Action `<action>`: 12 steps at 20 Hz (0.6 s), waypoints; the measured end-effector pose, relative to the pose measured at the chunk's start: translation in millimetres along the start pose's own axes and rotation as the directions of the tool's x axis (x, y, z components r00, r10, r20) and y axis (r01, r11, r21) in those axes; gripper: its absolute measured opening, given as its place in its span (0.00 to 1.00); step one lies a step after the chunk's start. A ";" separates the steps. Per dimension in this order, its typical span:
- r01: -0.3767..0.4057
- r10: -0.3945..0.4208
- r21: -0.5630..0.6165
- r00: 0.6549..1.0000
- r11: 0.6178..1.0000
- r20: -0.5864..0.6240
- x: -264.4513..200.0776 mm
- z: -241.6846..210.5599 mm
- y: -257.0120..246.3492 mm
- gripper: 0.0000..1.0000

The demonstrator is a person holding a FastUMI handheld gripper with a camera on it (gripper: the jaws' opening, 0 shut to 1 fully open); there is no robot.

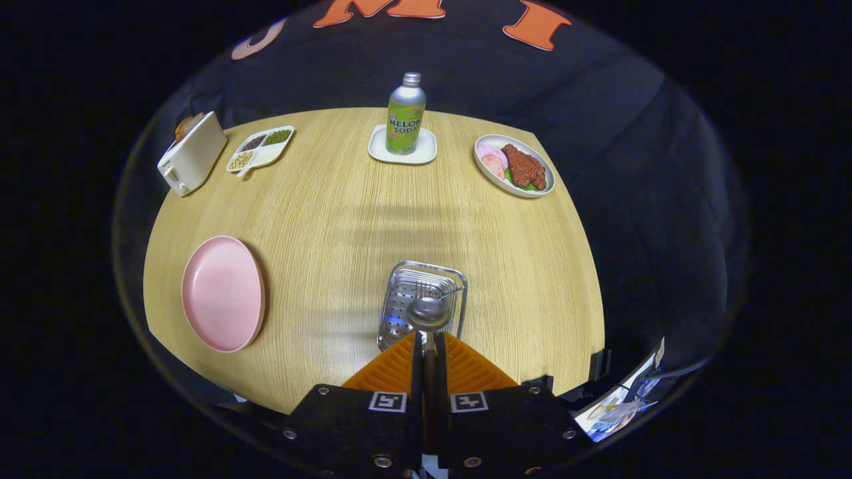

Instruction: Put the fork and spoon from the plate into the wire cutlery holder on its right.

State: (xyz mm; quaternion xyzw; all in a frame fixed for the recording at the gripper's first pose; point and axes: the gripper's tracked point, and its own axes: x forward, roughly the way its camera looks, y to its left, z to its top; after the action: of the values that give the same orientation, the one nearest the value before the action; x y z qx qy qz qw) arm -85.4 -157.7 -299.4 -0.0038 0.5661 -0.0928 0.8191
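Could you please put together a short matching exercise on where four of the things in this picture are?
Things:
1. spoon
2. fork
3. pink plate
4. soda bottle

Places:
A. on a white coaster at the table's far side
B. gripped between the gripper's jaws
C. bare, left of the holder
D. lying in the wire cutlery holder

Pairs: 1-B, 2-D, 3-C, 4-A

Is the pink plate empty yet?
Empty: the pink plate shows bare. The gripper holds the spoon over the wire holder.
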 end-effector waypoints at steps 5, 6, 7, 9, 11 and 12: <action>-0.019 0.007 0.046 0.970 0.999 0.242 -25.2 56.1 -6.9 0.10; -0.038 0.014 0.070 0.950 0.997 0.313 -36.9 73.1 -7.2 0.11; -0.054 0.014 0.091 0.920 0.994 0.393 -48.5 90.8 -9.0 0.11; -0.029 -0.035 0.110 0.843 0.994 0.536 -81.4 122.2 -25.5 0.14; 0.004 -0.077 0.112 0.747 0.994 0.660 -128.1 147.6 -40.4 0.13; 0.009 -0.085 0.110 0.701 0.994 0.708 -148.5 159.5 -42.9 0.13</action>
State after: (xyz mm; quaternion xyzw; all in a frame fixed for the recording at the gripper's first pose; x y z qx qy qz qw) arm 5.5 -192.4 -99.8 -0.0133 0.2008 -0.1326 0.9705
